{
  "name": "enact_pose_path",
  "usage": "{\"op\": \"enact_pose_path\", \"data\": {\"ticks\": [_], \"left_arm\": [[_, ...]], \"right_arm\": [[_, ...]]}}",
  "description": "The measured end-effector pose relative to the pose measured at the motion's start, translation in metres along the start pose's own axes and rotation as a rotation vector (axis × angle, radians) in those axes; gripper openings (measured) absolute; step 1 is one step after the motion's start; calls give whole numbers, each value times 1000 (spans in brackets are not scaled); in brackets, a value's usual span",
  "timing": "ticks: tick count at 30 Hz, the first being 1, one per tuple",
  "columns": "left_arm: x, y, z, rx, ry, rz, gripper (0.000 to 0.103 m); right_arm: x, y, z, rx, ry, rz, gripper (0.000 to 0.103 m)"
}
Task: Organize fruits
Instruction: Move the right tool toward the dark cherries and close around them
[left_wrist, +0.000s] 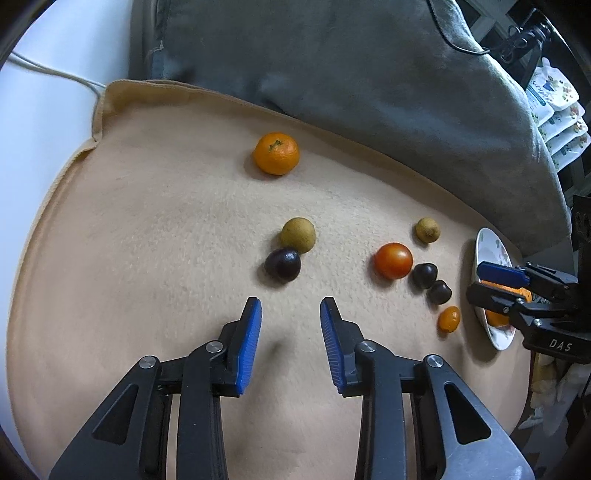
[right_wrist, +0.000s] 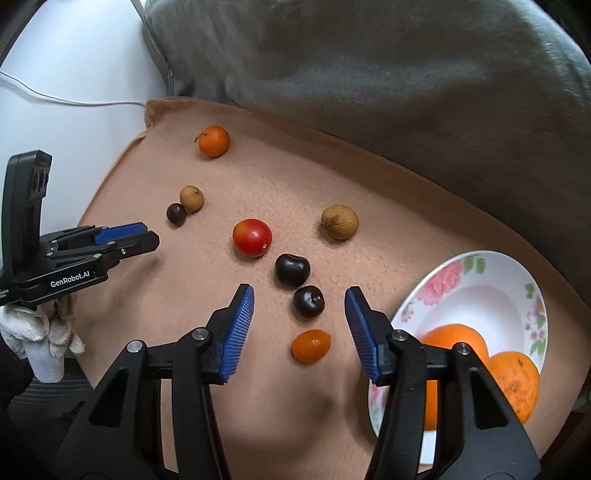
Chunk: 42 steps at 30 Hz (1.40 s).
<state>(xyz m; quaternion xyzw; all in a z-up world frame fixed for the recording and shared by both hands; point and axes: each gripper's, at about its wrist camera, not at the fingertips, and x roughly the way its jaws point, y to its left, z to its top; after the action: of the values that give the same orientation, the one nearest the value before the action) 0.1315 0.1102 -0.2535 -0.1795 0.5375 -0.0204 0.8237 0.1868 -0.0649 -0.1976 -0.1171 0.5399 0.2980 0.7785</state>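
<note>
Fruits lie on a beige cloth (left_wrist: 147, 229). In the left wrist view: a mandarin (left_wrist: 276, 153), a tan longan (left_wrist: 297, 235) touching a dark cherry (left_wrist: 282, 265), a red tomato (left_wrist: 393, 260), a second longan (left_wrist: 427, 230), two cherries (left_wrist: 424, 275) (left_wrist: 439, 292) and a kumquat (left_wrist: 449, 319). My left gripper (left_wrist: 291, 314) is open and empty, just short of the dark cherry. My right gripper (right_wrist: 299, 306) is open and empty, with a cherry (right_wrist: 308, 302) and the kumquat (right_wrist: 311, 345) between its fingers. A floral plate (right_wrist: 517, 280) at right holds two oranges (right_wrist: 515, 384).
A grey cushion (right_wrist: 369, 74) runs along the far edge of the cloth. A white surface with a white cable (right_wrist: 74, 100) lies to the left. Snack packets (left_wrist: 554, 110) stand at the far right in the left wrist view.
</note>
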Motion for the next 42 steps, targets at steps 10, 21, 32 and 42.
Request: {"op": "enact_pose_path", "data": {"ticks": [10,21,32,42], "left_arm": [[11,2,5,0,7,-8,26],[13,2,11,9,9,-3,25],[18,1,15,18,10,26,23],[23,-2,14,14,-1,28,20]], "right_arm": [[26,9,16,-23,52,31,48],[45,16,22,-38,82,31,43],[53,6,24,-25,97,22,39],[54,-2,24,-13,110,12,27]]}}
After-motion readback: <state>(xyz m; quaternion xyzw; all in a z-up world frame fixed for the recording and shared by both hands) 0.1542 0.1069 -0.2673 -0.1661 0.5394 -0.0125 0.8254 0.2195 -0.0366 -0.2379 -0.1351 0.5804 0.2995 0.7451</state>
